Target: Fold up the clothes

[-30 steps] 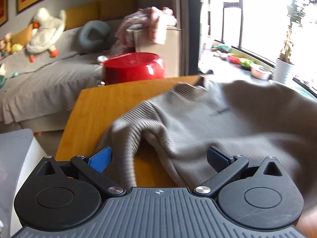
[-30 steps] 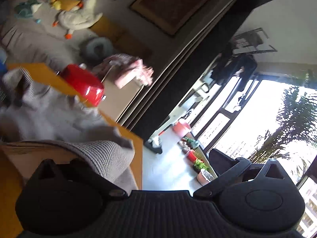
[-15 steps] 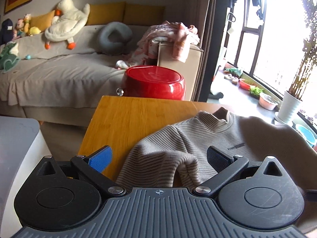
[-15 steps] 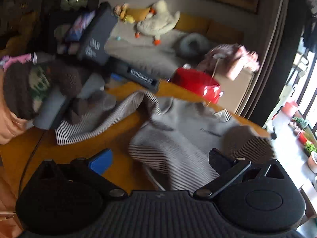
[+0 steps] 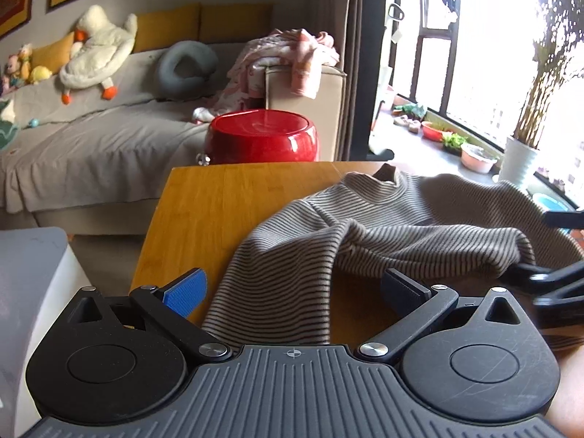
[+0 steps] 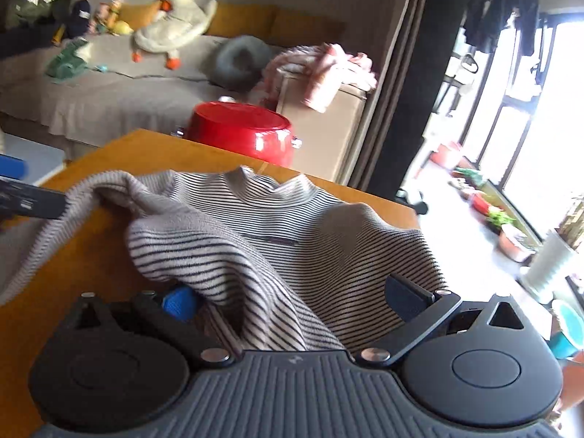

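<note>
A grey-and-black striped sweater [image 5: 365, 226] lies crumpled on the wooden table [image 5: 219, 200], collar toward the far edge. My left gripper [image 5: 292, 292] is open, with a sleeve of the sweater lying between its spread fingers. My right gripper [image 6: 292, 299] is open too, with the sweater [image 6: 292, 226] bunched between its fingers and over the left blue pad [image 6: 179, 303]. The right gripper's black frame shows at the right edge of the left wrist view [image 5: 554, 284]. The left gripper shows at the left edge of the right wrist view [image 6: 25, 197].
A red round pot [image 5: 261, 138] stands just beyond the table's far edge. Behind it is a grey sofa [image 5: 91, 135] with a plush duck [image 5: 98, 58] and a box [image 5: 306, 109] draped with pink clothes. A white-grey bin [image 5: 29, 284] is at the left. Plants line the window at right.
The right gripper swung from looking across the room to sit low over the sweater beside the left gripper. The sweater's right part has been folded over toward the left. The left gripper barely moved.
</note>
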`<state>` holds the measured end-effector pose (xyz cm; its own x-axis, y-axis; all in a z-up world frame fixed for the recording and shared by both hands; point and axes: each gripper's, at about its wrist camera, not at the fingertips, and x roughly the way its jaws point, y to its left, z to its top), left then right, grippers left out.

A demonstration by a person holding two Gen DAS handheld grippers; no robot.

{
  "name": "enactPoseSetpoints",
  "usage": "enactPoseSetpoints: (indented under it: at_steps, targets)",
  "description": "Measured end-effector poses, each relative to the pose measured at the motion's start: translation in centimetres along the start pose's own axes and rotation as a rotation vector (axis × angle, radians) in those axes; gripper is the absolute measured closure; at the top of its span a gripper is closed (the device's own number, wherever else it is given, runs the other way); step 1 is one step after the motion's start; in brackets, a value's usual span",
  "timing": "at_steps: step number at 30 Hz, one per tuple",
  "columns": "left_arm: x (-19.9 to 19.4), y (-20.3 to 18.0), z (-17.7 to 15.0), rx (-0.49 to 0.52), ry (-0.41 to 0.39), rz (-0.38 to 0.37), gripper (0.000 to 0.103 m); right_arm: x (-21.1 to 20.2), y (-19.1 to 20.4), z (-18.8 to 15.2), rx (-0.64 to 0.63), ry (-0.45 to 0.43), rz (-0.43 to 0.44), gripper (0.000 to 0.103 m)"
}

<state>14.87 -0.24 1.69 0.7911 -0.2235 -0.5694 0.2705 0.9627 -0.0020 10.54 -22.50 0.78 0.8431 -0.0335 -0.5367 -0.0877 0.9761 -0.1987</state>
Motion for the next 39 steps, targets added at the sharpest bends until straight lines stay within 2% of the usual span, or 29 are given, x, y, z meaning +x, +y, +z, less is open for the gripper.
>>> enactPoseSetpoints:
  at_steps: [3, 7, 9, 10, 15, 18, 19, 20, 21, 24, 25, 26, 27, 28, 31, 32, 33, 35, 39]
  targets:
    - [1.1, 0.6, 0.5, -0.010, 0.002, 0.062, 0.000, -3.4, -0.6, 0.3, -0.045, -0.084, 0.047, 0.000]
    - [1.9, 1.2, 1.2, -0.045, 0.012, 0.096, 0.000, -6.4, 0.2, 0.0, -0.262, -0.145, -0.038, 0.000]
    - [1.7, 1.0, 1.2, -0.049, 0.012, 0.089, 0.000, -7.0, 1.5, -1.4, -0.400, -0.125, -0.046, 0.000]
    - [1.4, 0.8, 1.1, -0.043, 0.011, 0.081, 0.000, -6.6, 2.4, -2.2, -0.462, -0.130, -0.075, 0.000]
    - [-0.2, -0.1, 0.5, -0.002, 0.007, 0.040, 0.000, -3.8, 7.0, -5.4, -0.752, -0.229, -0.326, 0.000]
    - [-1.5, -0.6, 0.1, 0.029, -0.017, -0.019, 0.000, -2.1, 9.8, -7.3, -0.925, -0.288, -0.480, 0.000]
    - [-2.0, -0.7, 0.0, 0.040, -0.025, -0.040, 0.000, -2.3, 10.0, -6.9, -0.921, -0.359, -0.562, 0.000]
    - [-2.4, -0.9, -0.1, 0.052, -0.034, -0.061, 0.000, -2.8, 9.9, -6.0, -0.878, -0.459, -0.661, 0.000]
    - [-2.8, -1.4, -0.3, 0.073, -0.043, -0.095, 0.000, -3.9, 9.5, -4.9, -0.809, -0.541, -0.724, 0.000]
    - [-3.4, -4.2, -1.3, 0.180, -0.062, -0.183, 0.000, -8.0, 7.9, -1.3, -0.552, -0.748, -0.843, 0.000]
    - [-3.5, -5.2, -1.7, 0.221, -0.068, -0.204, 0.000, -9.1, 7.4, -0.4, -0.486, -0.791, -0.853, 0.000]
    - [-3.6, -6.3, -2.0, 0.263, -0.074, -0.225, 0.000, -10.0, 7.1, 0.2, -0.455, -0.792, -0.815, 0.000]
    - [-3.4, -7.1, -2.2, 0.296, -0.078, -0.201, 0.000, -10.8, 6.9, 0.7, -0.437, -0.776, -0.757, 0.000]
    - [-3.0, -7.8, -2.4, 0.325, -0.082, -0.156, 0.000, -11.3, 6.8, 1.1, -0.427, -0.718, -0.671, 0.000]
    - [-1.5, -6.9, -1.3, 0.249, -0.058, -0.047, 0.000, -11.1, 6.8, 0.2, -0.386, -0.375, -0.209, 0.000]
    - [-1.1, -5.9, -0.6, 0.200, -0.051, -0.028, 0.000, -10.3, 7.2, -1.0, -0.413, -0.272, -0.114, 0.000]
    - [-0.7, -5.1, -0.2, 0.164, -0.046, -0.014, 0.000, -9.3, 7.9, -2.5, -0.462, -0.174, -0.053, 0.000]
    - [0.1, -4.0, 0.5, 0.122, -0.039, 0.004, 0.000, -7.6, 8.8, -5.5, -0.536, -0.015, -0.002, 0.000]
    - [1.4, -3.6, 0.8, 0.101, -0.025, 0.006, 0.000, -6.0, 7.2, -8.6, -0.523, 0.231, 0.059, 0.000]
